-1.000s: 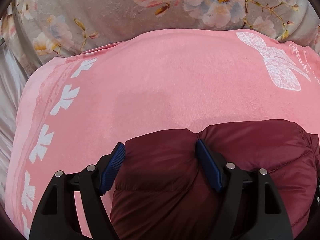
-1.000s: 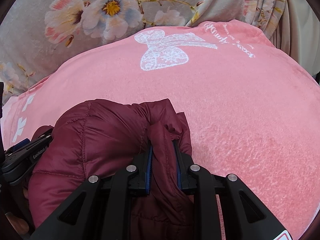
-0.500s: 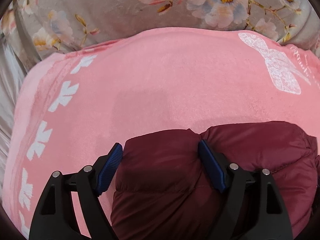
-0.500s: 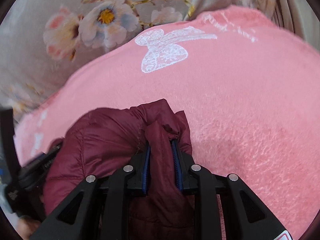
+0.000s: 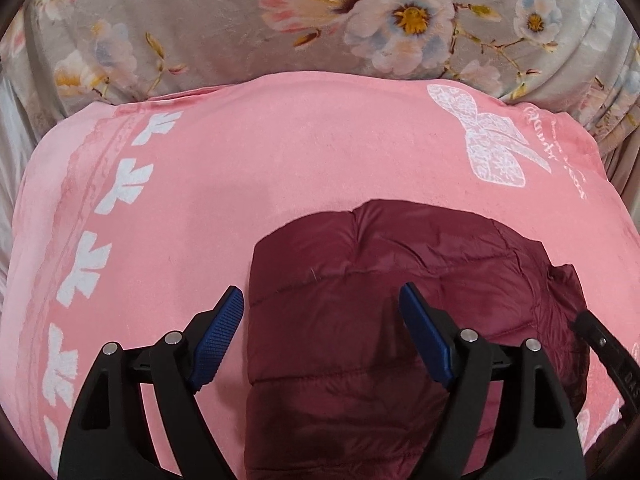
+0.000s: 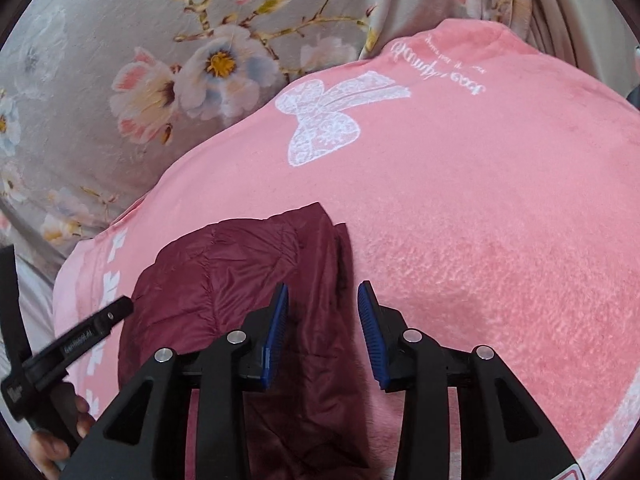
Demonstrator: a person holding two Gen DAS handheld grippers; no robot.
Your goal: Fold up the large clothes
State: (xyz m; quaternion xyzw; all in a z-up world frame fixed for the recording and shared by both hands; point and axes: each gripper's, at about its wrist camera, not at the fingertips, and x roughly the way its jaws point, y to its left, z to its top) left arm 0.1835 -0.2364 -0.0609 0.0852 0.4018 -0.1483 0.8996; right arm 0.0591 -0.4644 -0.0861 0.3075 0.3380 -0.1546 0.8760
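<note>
Right wrist view: pink blanket [image 6: 480, 208] over floral bedding [image 6: 120, 60], maroon jacket [image 6: 240, 280] between spread hand-held gripper [image 6: 322, 300] fingers.

Blanket [image 5: 280, 184] bare L/R of jacket [image 5: 360, 320].

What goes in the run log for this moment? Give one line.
step: fold placed | left hand-held gripper: open | right hand-held gripper: open | maroon puffer jacket: lying on pink blanket
</note>
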